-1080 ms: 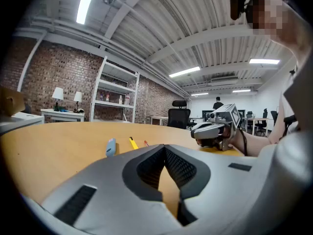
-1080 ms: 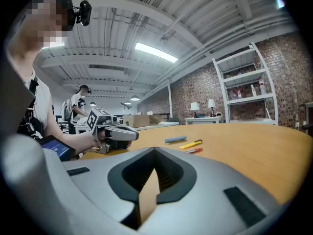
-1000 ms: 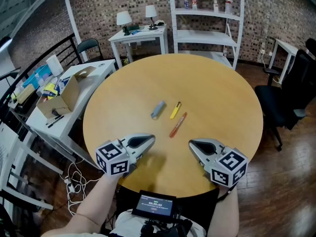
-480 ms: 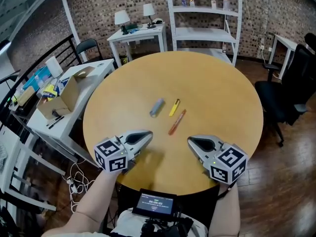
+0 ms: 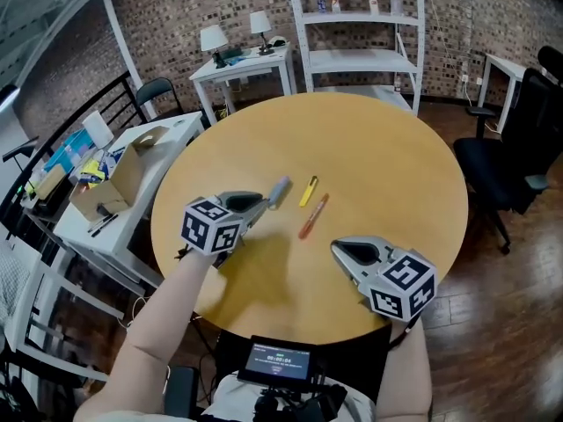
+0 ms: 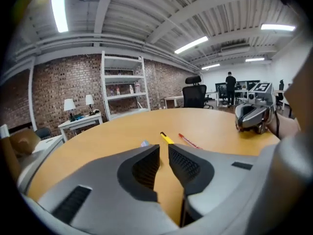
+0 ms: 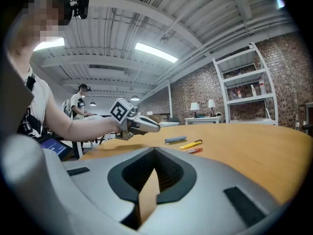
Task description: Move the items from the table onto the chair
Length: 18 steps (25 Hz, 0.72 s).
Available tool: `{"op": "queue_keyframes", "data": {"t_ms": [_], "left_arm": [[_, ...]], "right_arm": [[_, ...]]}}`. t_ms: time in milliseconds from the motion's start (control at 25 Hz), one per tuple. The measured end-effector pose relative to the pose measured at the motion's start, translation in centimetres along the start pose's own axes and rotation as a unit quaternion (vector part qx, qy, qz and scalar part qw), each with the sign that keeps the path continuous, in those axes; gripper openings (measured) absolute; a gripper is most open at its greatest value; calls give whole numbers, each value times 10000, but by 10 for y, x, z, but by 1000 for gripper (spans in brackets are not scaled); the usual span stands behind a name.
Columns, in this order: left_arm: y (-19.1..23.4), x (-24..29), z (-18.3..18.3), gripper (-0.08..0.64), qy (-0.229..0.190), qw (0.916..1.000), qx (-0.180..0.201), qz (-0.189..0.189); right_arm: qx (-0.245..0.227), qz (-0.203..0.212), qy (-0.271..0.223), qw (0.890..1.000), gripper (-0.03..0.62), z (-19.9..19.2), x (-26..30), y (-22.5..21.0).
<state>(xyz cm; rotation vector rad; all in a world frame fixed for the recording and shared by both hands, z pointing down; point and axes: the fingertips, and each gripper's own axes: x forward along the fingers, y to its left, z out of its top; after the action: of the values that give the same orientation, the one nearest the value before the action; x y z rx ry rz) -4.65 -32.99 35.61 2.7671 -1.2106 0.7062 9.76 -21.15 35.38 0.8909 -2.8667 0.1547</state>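
Left tongs (image 5: pixel 262 203), opening and empty, sit just short of the grey marker (image 5: pixel 279 192); right tongs (image 5: pixel 338 250) pressed together.

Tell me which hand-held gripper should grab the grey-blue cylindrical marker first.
Left. The left hand-held gripper sits just short of the grey-blue cylindrical marker, jaws opening with nothing between them. The right hand-held gripper is shut, farther off near the round wooden table edge.

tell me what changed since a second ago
The left gripper moved forward from the near table edge to just short of the grey marker. Its jaws are opening, with nothing between them. Nothing was grasped or released. The right gripper stayed shut near the edge. The grey marker, yellow marker and red pen lie unmoved on the table.
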Motion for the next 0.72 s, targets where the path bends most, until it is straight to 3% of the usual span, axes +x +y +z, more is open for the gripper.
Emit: {"op": "queue_keyframes", "data": {"t_ms": [80, 200, 280, 520, 720], "left_arm": [[4, 19, -2, 87, 429, 9989, 162, -75], [15, 41, -10, 244, 1195, 9911, 586, 4], [26, 51, -13, 252, 1485, 9864, 693, 154], [33, 73, -31, 253, 1963, 9803, 106, -193], [38, 80, -41, 259, 2187, 9752, -118, -310]], "right_arm": [[7, 0, -1, 10000, 5, 0, 0, 0], [8, 6, 1, 10000, 5, 0, 0, 0], [8, 9, 2, 10000, 5, 0, 0, 0], [12, 7, 7, 10000, 5, 0, -1, 1], [16, 3, 9, 10000, 5, 0, -1, 0]]}}
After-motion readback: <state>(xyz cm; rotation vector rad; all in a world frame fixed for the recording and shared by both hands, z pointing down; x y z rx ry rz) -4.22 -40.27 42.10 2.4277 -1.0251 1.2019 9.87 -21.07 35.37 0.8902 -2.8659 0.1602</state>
